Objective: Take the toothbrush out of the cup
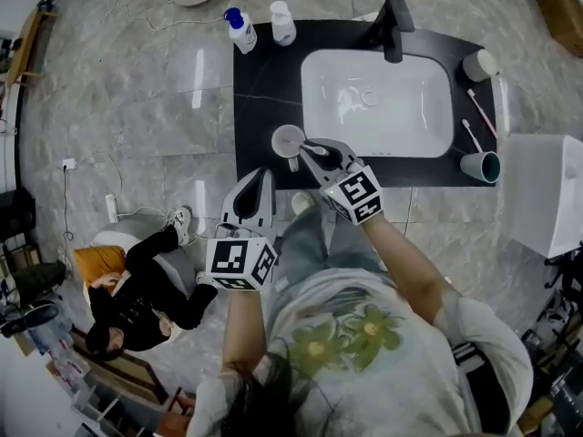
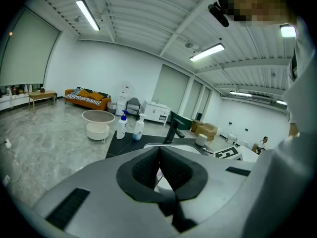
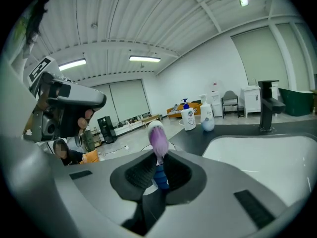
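- The left gripper (image 1: 265, 177) is nearest the person, its jaws pressed together on nothing, its tip just short of the cup (image 1: 288, 140) and not touching it. It is of no use as a brace while clenched, so if the cup needs steadying it has to open first.
- The right gripper (image 3: 157, 163) is clamped on the toothbrush (image 3: 158, 137). The blue handle sits between the pads and the purple-and-white head stands up above them.
- In the head view this gripper's tips hang over the right side of the cup's rim. The brush's lower end is hidden, so I cannot tell whether it has cleared the cup.
- The cup stands at the front edge of the dark worktop (image 1: 260, 80), just left of the sink (image 1: 414, 107).
- To do the step well, I would lift straight up along the brush's own line, slowly and with the grip firm. A sideways pull may lever the handle against the rim and tip the light cup.
- Beyond are the faucet (image 1: 393, 27) and two bottles (image 1: 241, 31), well apart from the lift path.
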Demonstrator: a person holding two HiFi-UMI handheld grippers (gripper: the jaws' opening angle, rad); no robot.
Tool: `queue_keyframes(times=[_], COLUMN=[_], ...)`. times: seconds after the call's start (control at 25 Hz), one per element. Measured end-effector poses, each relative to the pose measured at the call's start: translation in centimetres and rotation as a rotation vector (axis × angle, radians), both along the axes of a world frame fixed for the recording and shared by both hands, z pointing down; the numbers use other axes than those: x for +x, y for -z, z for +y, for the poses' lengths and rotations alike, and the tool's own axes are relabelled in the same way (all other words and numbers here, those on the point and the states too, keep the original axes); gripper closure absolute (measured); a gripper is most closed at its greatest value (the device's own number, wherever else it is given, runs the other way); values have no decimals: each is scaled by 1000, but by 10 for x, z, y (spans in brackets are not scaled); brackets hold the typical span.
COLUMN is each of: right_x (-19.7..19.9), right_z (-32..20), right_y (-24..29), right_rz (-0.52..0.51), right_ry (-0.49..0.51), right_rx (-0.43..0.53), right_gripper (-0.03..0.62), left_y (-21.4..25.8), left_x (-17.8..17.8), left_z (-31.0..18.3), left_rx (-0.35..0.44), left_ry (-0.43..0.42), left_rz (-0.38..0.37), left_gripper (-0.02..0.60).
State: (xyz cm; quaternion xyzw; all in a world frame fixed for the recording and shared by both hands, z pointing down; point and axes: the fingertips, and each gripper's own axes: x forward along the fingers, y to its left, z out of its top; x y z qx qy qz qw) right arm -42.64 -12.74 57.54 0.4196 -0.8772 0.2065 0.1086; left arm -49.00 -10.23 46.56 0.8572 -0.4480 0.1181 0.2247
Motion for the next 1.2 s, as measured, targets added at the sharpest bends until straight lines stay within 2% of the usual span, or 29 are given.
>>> queue_keyframes(times=[0.24,0.48,0.8,1.2], right_x=[2,6,24,54], right_z=[1,-2,3,11], right_y=[8,34,98,168], right_rz=[-15,-13,14,76], right_ry=[-26,-18,32,139], right_rx=[13,27,104,176], right_gripper=[531,531,531,531], left_y=[3,10,36,74], left_x=[0,-2,-2,-5], left_z=[-3,-5,-6,-8], left_rx=[12,28,74,137], left_ry=[-46,-56,-17,69], left_rz=[1,10,34,68], left_gripper=[563,563,563,563])
